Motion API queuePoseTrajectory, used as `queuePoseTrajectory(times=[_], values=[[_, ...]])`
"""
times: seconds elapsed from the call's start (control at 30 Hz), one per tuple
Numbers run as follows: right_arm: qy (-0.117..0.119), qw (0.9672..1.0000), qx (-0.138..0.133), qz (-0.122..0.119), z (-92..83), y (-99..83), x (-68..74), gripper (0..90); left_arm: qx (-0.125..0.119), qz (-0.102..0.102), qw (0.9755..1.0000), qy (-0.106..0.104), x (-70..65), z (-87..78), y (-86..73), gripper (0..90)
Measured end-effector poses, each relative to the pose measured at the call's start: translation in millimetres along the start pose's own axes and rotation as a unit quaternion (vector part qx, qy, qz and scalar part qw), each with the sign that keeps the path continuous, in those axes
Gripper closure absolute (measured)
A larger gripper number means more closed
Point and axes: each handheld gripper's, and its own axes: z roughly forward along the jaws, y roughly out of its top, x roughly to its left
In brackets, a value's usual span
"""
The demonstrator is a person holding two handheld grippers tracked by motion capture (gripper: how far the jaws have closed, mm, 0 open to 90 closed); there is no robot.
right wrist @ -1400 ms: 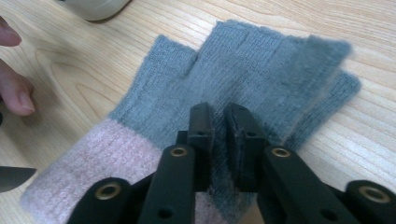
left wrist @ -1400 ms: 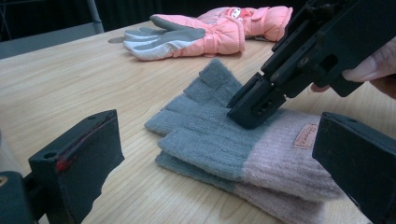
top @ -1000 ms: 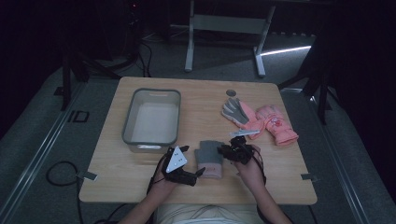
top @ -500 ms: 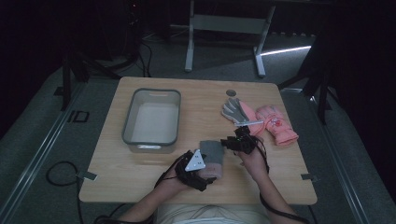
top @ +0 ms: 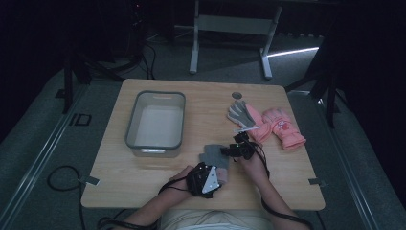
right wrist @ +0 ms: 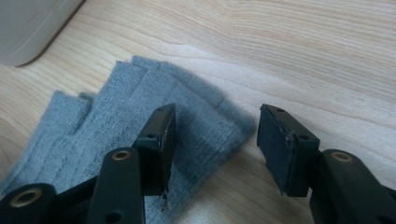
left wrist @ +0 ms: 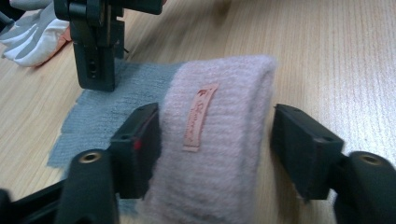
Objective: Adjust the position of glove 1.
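Knitwear sat near the worktop's (top: 143, 191) front edge: a grey fingerless glove (left wrist: 105, 100) with a pink ribbed cuff (left wrist: 212, 154), lying flat between your two hands. Your left claw (left wrist: 215, 140) straddled that cuff and had just been closing; one jaw touched the wool, the other stood clear. Your right claw (right wrist: 212, 140) had just been spreading, jaws apart over the glove's finger end, pinching nothing. Behind lay a grey tub (top: 155, 120) and other gloves (top: 265, 124).
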Motion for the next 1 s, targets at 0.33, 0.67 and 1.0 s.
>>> queuePoseTrajectory(times=[0.33, 0.67, 1.0], values=[[0.093, 0.9953, 0.009, 0.029, 12.4, 7.0, 2.2, 60.3, -0.014, -0.043, 0.9971, -0.06, 22.4, -1.2, -6.7, 64.0], [0.1, 0.9949, 0.004, 0.009, 9.0, 14.1, 15.8, 73.6, -0.006, -0.069, 0.9936, -0.089, 34.5, -8.0, -7.1, 67.0], [0.109, 0.9935, -0.03, -0.004, -18.2, 31.4, 20.1, 74.5, -0.013, -0.055, 0.9946, -0.087, 55.4, -26.2, 5.1, 67.4]])
